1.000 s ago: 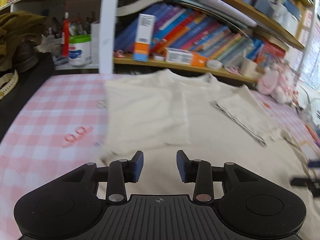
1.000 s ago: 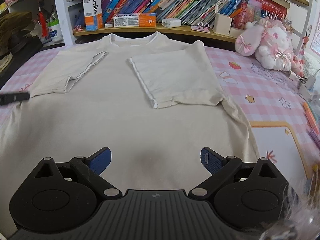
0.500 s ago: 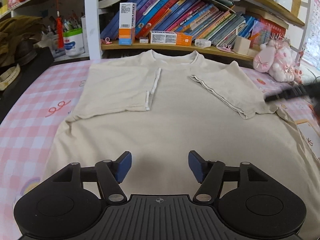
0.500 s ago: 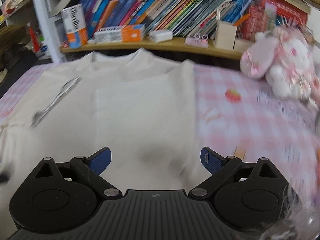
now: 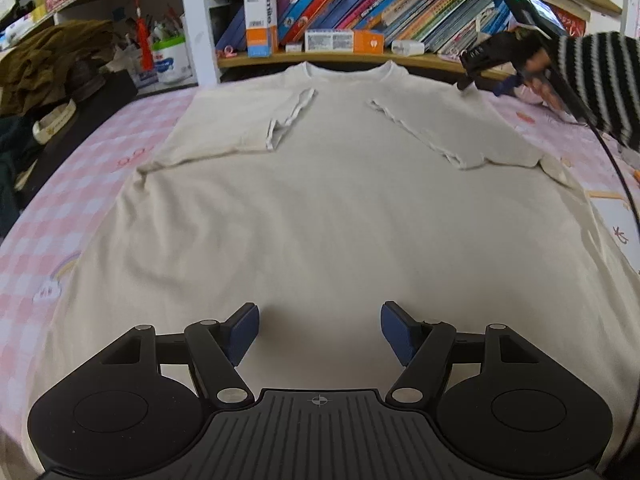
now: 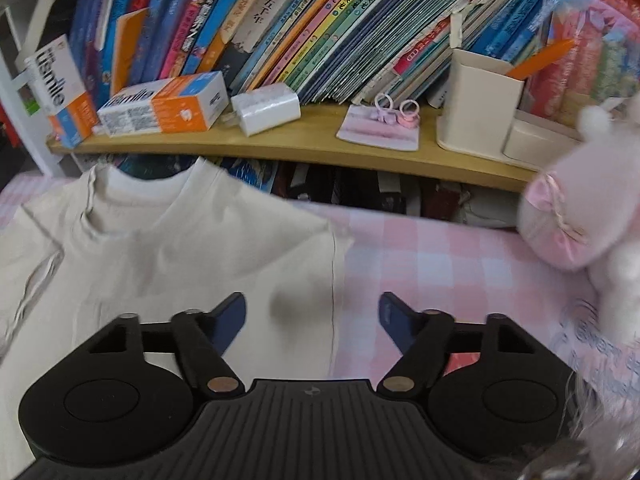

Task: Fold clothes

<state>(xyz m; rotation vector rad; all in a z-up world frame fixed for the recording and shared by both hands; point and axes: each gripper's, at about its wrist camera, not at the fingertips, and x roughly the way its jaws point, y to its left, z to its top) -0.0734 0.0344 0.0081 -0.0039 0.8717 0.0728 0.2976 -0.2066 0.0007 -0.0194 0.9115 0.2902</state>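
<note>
Cream cotton fills most of the left wrist view: the T-shirt is lying flat on the pink checked bed cover, collar toward the bookshelf at the top of the frame, with both short sleeves already turned in over the chest. I am holding my left tongs at the bottom centre of that view, over the lower body of the shirt; they are standing fairly wide with nothing between the blue pads.

At the upper right of the same view my right tongs are reaching over the shoulder corner of the shirt, my striped sleeve behind them. In the right wrist view those tongs are closing, and the folded side edge of the shirt is running between the pads at lower centre, though I judge the pads are not yet pressing on it. A pink plush toy is sitting near at the right edge.

I judge I am starting the lengthwise fold: sleeves done, side panel next. The next move calls for pinching that shoulder edge cleanly, catching both layers so the tucked sleeve is not slipping out, and getting my left tongs onto the hem on the same side before carrying the panel across.
</note>
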